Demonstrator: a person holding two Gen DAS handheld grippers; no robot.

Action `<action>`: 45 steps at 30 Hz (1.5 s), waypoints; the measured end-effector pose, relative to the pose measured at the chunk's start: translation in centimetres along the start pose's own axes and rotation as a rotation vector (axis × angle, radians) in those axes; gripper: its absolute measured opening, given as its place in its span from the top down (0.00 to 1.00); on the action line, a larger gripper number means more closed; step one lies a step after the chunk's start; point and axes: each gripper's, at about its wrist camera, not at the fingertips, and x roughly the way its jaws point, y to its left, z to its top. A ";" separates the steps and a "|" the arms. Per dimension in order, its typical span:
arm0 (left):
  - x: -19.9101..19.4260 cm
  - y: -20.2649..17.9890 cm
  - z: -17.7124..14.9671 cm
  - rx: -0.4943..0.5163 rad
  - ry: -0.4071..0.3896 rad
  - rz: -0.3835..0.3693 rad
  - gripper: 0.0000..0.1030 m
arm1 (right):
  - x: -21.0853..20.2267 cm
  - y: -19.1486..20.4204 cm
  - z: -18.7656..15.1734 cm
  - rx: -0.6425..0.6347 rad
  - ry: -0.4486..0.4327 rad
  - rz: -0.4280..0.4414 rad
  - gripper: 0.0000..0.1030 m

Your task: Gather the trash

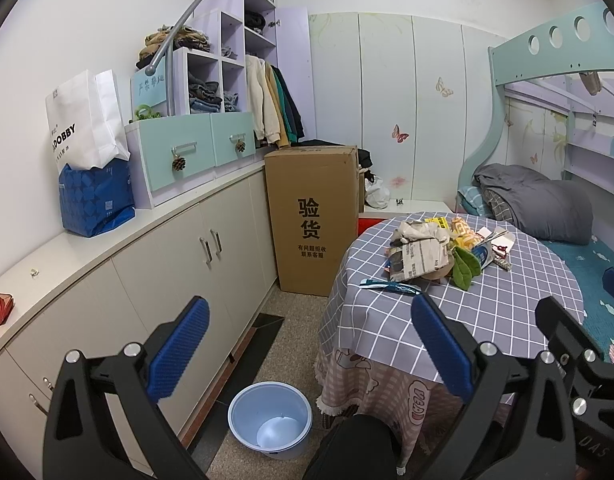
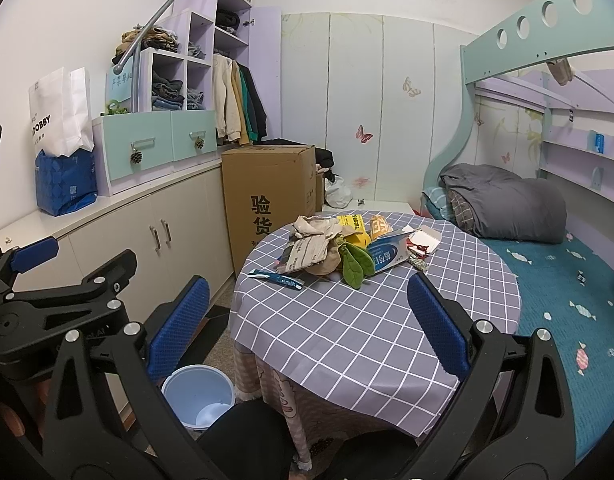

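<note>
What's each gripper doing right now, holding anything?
Left gripper: jaws open, holding nothing, above the floor by the blue bucket.
Right gripper: jaws open, holding nothing, short of the trash pile.

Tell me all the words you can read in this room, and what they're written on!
"验货": big brown cardboard box.
"有问题拒收 联系客服": same box, smaller print.
"DOBBY": white paper bag; the small print under it is too blurred.
Blue sign on the shelf: handwriting, not readable.
Trash pile wrappers and newspaper: too small to read.
</note>
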 end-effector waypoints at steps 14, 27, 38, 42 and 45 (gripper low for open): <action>-0.3 -0.1 -0.3 0.004 -0.002 0.002 0.04 | 0.1 0.1 -0.2 0.002 0.000 0.002 0.06; 0.1 0.1 0.0 0.002 0.000 0.002 0.04 | 0.1 0.1 -0.1 0.001 0.001 0.002 0.06; 0.2 0.1 0.2 0.007 0.006 0.002 0.04 | 0.2 0.2 -0.2 -0.001 0.003 0.001 0.06; 0.2 0.0 0.2 0.008 0.009 0.002 0.04 | 0.2 0.1 -0.2 0.001 0.004 0.002 0.06; 0.3 0.0 0.1 0.008 0.012 0.003 0.04 | 0.2 0.2 -0.3 0.002 0.005 0.000 0.06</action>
